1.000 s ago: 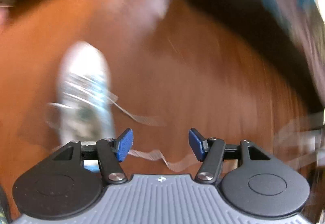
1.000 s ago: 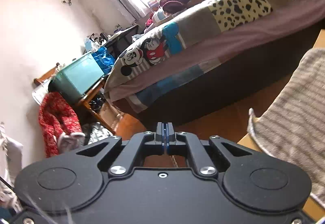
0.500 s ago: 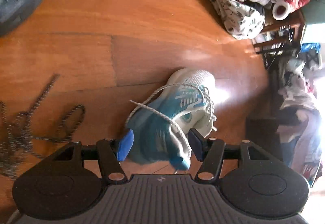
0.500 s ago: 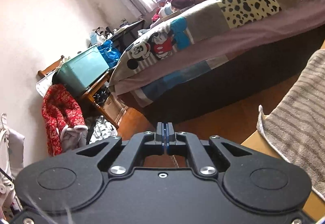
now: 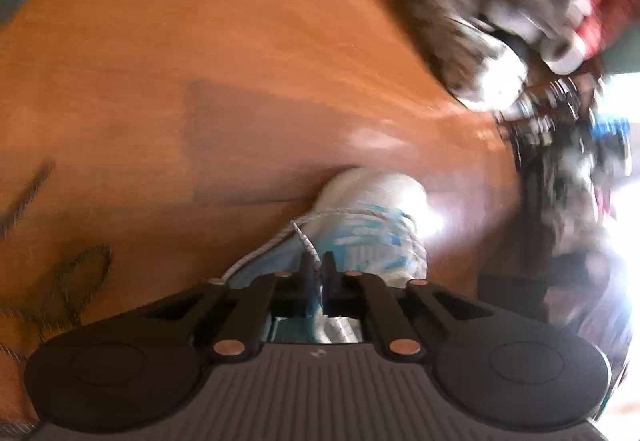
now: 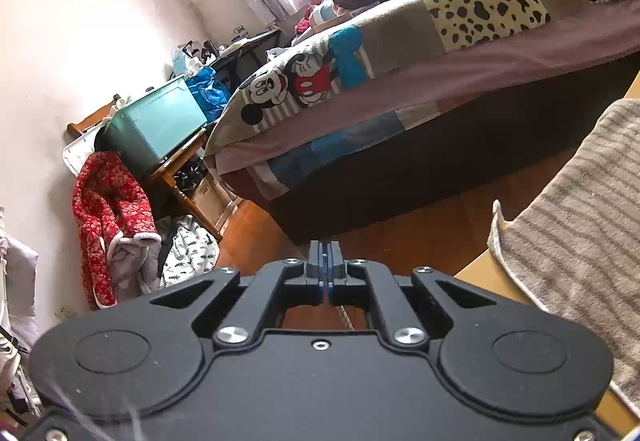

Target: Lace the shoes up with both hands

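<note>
A white and teal sneaker (image 5: 372,217) lies on the wooden floor (image 5: 200,81), just beyond my left gripper (image 5: 318,265). That gripper's jaws are closed on a speckled white shoelace (image 5: 306,241), which runs from the fingertips back to the shoe's eyelets. The view is blurred by motion. In the right wrist view, my right gripper (image 6: 325,269) is raised and faces the room, with its blue pads pressed together. A thin speckled lace strand (image 6: 346,317) hangs under the pads. The shoe is not visible in that view.
A dark cord (image 5: 80,281) lies on the floor at the left. Piled clothes (image 5: 500,21) sit at the upper right. A bed with a patterned blanket (image 6: 440,41), a teal bin (image 6: 160,125), a red jacket (image 6: 108,209) and a striped grey cloth (image 6: 580,221) fill the right wrist view.
My left gripper swung over the shoe, dropped closer to it and went from open to shut on the lace. The right gripper stayed shut and tilted slightly.
</note>
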A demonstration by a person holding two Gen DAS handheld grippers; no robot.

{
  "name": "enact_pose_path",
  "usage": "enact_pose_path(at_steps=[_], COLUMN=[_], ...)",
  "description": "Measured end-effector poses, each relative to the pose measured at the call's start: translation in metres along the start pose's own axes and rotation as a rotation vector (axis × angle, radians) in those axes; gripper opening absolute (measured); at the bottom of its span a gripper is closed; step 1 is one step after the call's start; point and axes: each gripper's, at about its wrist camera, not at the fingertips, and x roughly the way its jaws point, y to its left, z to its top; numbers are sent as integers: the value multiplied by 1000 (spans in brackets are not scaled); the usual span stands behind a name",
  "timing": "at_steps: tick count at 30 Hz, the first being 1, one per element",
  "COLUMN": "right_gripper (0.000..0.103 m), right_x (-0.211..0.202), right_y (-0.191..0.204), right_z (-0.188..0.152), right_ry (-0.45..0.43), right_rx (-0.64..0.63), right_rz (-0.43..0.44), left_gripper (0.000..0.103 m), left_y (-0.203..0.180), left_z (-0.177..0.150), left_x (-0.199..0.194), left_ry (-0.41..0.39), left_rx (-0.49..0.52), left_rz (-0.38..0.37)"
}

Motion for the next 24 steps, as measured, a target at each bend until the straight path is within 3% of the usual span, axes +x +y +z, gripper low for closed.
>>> enact_pose_path(at_steps=[2,4,7,10,13,18,24], right_gripper=[1,1,1,1,1,1,1], right_x=[-2,-4,-7,-10,-15,-36,-62], right_y=[-2,0,4,8,11,17,23], right_z=[0,-1,-2,-4,-7,-11,-8], right_ry=[-8,-10,-13,-16,-26,-64,-117], right_rx=[-6,-18,-37,-56,-63,-78,-81], right_rz=[-2,1,6,12,19,50,47], left_gripper=[1,1,1,1,1,1,1], left_y=[-36,-96,-193,-277,-345,-406,-428], left_z=[0,-6,-32,-72,-119,-202,-285], left_x=[-19,-45,-96,-151,-208,-283,-326], left_ry=[-24,-30,-30,-10,11,-4,12], left_rx=[167,440,788,1032,1205,1328,1237], left_rz=[-43,-96,-248,-400,-546,-743,-1012])
